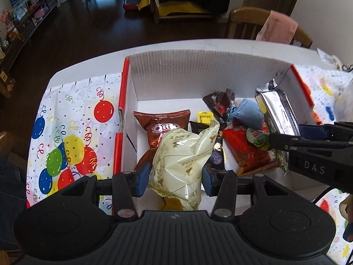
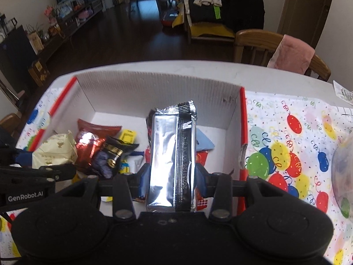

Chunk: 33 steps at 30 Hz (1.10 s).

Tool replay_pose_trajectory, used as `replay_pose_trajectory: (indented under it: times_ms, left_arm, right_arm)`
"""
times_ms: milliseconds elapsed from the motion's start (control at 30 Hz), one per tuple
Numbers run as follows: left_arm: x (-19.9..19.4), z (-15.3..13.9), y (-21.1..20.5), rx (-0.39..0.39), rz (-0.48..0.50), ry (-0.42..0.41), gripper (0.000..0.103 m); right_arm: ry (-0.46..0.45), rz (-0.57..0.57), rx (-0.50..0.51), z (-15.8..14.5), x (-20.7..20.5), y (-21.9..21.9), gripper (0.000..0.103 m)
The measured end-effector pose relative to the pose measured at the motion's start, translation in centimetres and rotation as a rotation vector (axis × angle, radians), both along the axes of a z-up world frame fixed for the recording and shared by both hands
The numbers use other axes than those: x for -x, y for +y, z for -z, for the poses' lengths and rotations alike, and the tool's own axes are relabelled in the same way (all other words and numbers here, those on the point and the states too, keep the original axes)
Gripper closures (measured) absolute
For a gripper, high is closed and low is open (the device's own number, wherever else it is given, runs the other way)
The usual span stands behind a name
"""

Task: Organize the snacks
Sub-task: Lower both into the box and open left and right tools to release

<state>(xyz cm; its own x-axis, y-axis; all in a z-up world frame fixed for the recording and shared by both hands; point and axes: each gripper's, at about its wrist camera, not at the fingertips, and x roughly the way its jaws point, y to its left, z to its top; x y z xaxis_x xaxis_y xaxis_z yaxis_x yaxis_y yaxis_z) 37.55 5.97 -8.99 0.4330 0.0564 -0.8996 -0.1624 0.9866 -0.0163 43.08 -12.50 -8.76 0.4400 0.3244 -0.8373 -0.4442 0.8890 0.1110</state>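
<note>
A white cardboard box with red outer sides (image 1: 198,75) (image 2: 154,92) stands on the table and holds several snack packs. My left gripper (image 1: 175,176) is shut on a cream-yellow snack bag (image 1: 183,159) above the box's near left part; the bag also shows in the right wrist view (image 2: 55,150). My right gripper (image 2: 172,176) is shut on a silver foil pack (image 2: 172,154) held above the box's right half; the pack shows in the left wrist view (image 1: 278,114). In the box lie a brown Oreo pack (image 1: 163,125), a red pack (image 1: 245,150), a blue pack (image 1: 247,112) and dark packs (image 2: 110,156).
A tablecloth with balloon print (image 1: 72,137) (image 2: 297,145) covers the table on both sides of the box. A wooden chair with a pink cloth (image 2: 293,53) stands behind the table. A clear plastic bag (image 2: 344,172) lies at the right edge.
</note>
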Motion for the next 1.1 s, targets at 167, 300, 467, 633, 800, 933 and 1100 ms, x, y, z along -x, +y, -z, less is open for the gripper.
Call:
replay_pose_trajectory:
  times_ms: [167,300,467,633,800,933,1100]
  left_arm:
    - [-0.7,1.3,-0.6,-0.04,0.014,0.028,0.056]
    - [-0.9,2.1,-0.9,-0.054,0.024,0.043,0.055]
    - [-1.0,2.3,-1.4,-0.079,0.036,0.044,0.055]
    - [-0.9,2.4,-1.7,-0.094,0.042,0.049,0.053]
    - [-0.2,1.8,-1.3,-0.053,0.025,0.031,0.045]
    - [0.9,1.0,-1.0,-0.027,0.024,0.005,0.045]
    - [2.5,-0.7,-0.6,0.01,0.017,-0.044,0.04]
  right_arm:
    - [0.018,-0.022,0.023,1.2,0.0,0.7,0.062]
    - [0.017,-0.027,0.031,1.6,0.4,0.8,0.062]
    - [0.023,-0.012,0.039,2.0,0.6,0.7,0.062]
    - [0.026,0.003,0.021,2.1,0.6,0.4,0.061]
    - [0.018,0.008,-0.018,1.2,1.2,-0.4,0.057]
    - [0.004,0.014,-0.067,0.0,2.1,-1.4,0.05]
    - [-0.017,0.013,-0.131,-1.9,3.4,-2.6,0.045]
